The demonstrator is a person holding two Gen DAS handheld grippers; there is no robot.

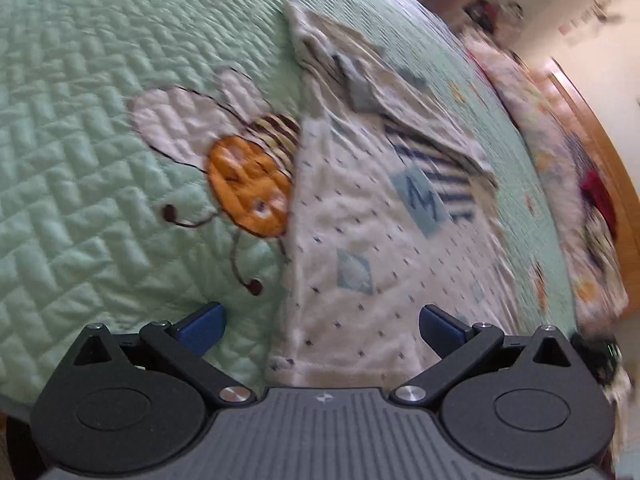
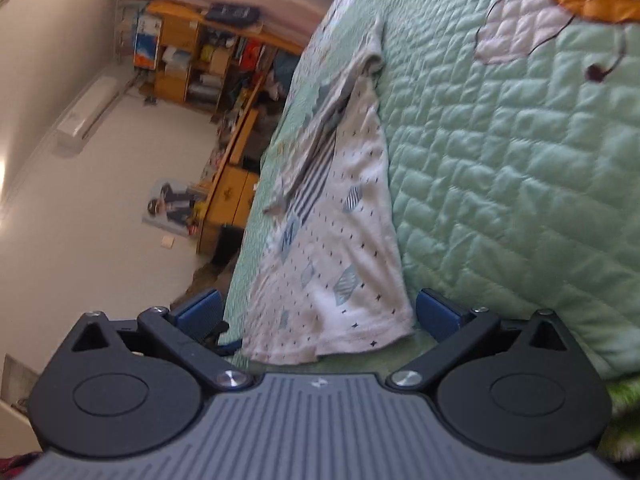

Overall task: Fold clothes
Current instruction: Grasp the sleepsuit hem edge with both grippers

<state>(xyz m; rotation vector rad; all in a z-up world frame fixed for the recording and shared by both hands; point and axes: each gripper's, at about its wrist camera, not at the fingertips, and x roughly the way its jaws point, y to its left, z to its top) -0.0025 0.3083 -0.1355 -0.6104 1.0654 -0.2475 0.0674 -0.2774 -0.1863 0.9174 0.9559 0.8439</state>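
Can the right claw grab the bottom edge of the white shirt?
Probably yes. The right claw is open, the white shirt has its hem lying just ahead between the fingers, and nothing blocks it on the green quilt.

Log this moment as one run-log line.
stage: mid-fold | white patterned shirt: flat on green quilt, one side folded in | left tool: open, empty | right tool: open, shirt hem between fingers, ungripped

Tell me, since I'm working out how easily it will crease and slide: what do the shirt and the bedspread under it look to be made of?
The shirt looks like thin, matte knit cotton: it lies limp with soft wrinkles and a printed pattern. The bedspread looks like padded, quilted fabric with a slight sheen, possibly polyester or cotton blend: stitched blocks puff up and catch light.
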